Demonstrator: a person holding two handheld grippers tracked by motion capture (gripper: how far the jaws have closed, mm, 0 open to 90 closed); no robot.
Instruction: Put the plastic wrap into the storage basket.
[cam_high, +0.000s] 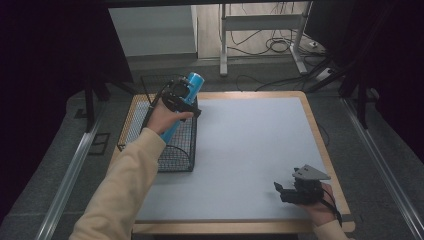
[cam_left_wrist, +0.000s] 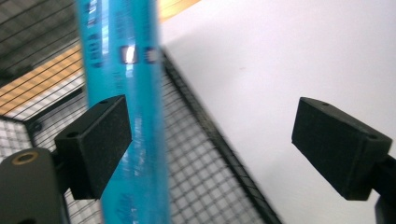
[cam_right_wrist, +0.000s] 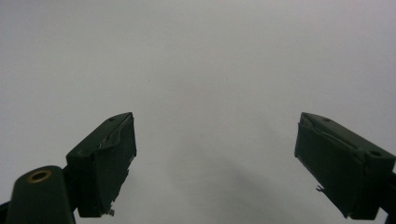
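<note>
Left hand-held gripper (cam_left_wrist: 210, 140) hangs over the wire basket (cam_high: 175, 145), jaws wide, one jaw against a tilted blue tube (cam_left_wrist: 123, 107) standing in the basket. Right hand-held gripper (cam_right_wrist: 215, 161) rests wide open on the grey table (cam_high: 250, 150).

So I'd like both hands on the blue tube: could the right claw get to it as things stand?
Probably yes: the right claw is open, and only bare mat lies between it and the tube in the basket.
</note>
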